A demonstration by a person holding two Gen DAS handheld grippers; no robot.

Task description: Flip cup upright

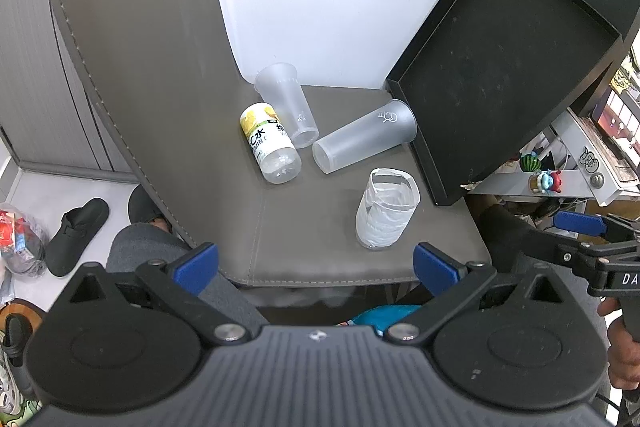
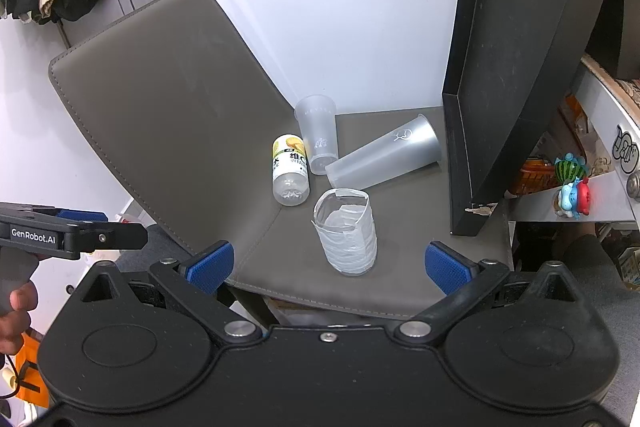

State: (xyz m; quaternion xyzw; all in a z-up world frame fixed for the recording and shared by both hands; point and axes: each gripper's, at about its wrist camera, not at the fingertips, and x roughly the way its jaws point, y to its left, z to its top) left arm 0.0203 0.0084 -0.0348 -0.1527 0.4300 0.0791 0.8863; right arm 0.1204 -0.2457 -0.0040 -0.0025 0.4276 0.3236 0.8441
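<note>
Your left claw (image 1: pixel 316 267) hangs spread wide and empty over the front edge of the chair seat (image 1: pixel 304 227). Just beyond it stands the tape-wrapped cup (image 1: pixel 387 213), upright. Behind that cup, two frosted cups lie on their sides: the larger cup (image 1: pixel 364 137) toward the black tray (image 1: pixel 508 67), the smaller cup (image 1: pixel 287 105) beside the yellow-labelled bottle (image 1: pixel 270 143).

Your right claw (image 2: pixel 326 267) is likewise spread and empty, just short of the tape-wrapped cup (image 2: pixel 347 231). Behind that, the larger cup (image 2: pixel 386 157) and smaller cup (image 2: pixel 318 135) lie tipped over.
</note>
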